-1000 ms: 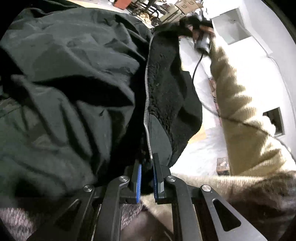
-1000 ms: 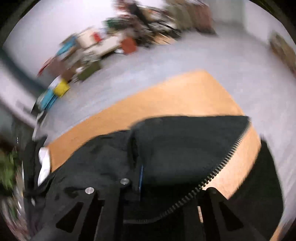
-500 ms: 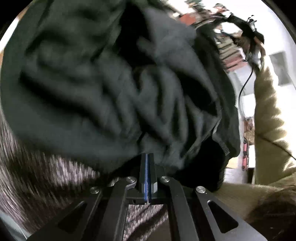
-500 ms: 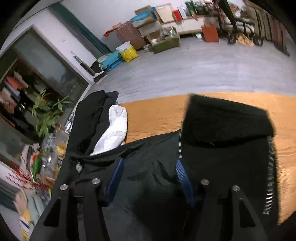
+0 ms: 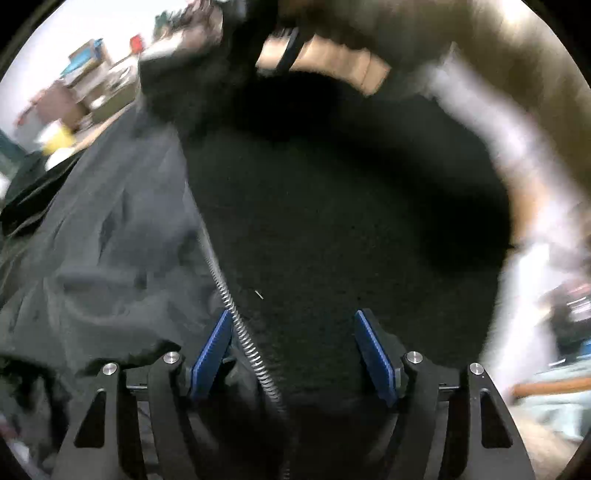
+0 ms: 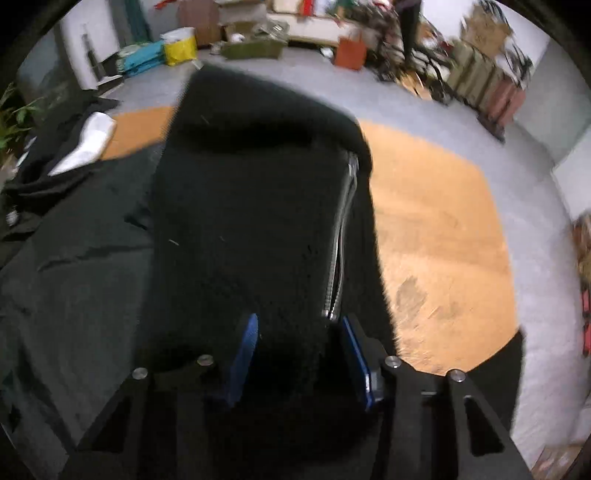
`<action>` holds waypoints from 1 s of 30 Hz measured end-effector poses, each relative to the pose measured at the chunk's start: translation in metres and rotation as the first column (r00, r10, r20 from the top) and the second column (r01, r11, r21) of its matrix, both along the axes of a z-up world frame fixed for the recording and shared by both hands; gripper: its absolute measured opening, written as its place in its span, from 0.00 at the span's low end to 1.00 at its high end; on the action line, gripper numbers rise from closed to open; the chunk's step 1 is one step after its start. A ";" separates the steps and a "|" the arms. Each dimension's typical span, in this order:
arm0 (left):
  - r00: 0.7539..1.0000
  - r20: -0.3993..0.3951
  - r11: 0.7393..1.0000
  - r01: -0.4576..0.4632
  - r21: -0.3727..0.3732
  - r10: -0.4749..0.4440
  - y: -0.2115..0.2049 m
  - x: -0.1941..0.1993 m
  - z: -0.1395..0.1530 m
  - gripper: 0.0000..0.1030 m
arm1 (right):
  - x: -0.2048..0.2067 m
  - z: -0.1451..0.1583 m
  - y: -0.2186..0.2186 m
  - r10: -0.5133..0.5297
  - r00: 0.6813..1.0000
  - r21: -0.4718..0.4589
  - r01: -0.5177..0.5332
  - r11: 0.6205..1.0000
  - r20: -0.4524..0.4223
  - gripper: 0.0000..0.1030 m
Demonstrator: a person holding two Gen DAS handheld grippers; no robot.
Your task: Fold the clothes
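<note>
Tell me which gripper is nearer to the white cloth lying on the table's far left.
Left, probably. In the right wrist view the right gripper is over the fleece lining, with the white cloth far left. The left gripper works further toward that side.

Left gripper jaws opening, right gripper jaws closing, both downward.

Grey floor, cluttered far wall.

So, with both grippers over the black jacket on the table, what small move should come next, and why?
Probably let the right gripper finish closing on the jacket's fleece edge beside the zipper. Its fingers already stand on either side of that edge and are closing, while the left gripper is opening over the fleece, gripping nothing.
</note>
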State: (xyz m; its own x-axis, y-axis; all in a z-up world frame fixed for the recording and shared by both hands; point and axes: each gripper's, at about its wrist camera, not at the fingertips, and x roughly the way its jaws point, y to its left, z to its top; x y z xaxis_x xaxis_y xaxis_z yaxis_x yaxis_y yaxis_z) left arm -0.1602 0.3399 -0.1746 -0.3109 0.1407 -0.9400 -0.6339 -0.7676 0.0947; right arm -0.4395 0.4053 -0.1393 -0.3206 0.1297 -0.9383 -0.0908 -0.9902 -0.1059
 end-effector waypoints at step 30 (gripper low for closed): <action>0.903 0.111 0.752 -0.410 0.517 0.416 -0.211 0.051 0.086 0.68 | 0.307 0.059 -0.041 0.000 0.958 -0.223 -0.066 0.973 -0.287 0.79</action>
State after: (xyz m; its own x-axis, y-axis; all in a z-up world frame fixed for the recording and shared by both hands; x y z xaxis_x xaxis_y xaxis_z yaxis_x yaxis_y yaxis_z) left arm -0.1093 0.1284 -0.0888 -0.4619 0.4576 -0.7598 -0.2452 -0.8891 -0.3864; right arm -0.1329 0.3640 -0.0807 -0.5774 -0.0917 -0.8113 -0.0510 -0.9877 0.1480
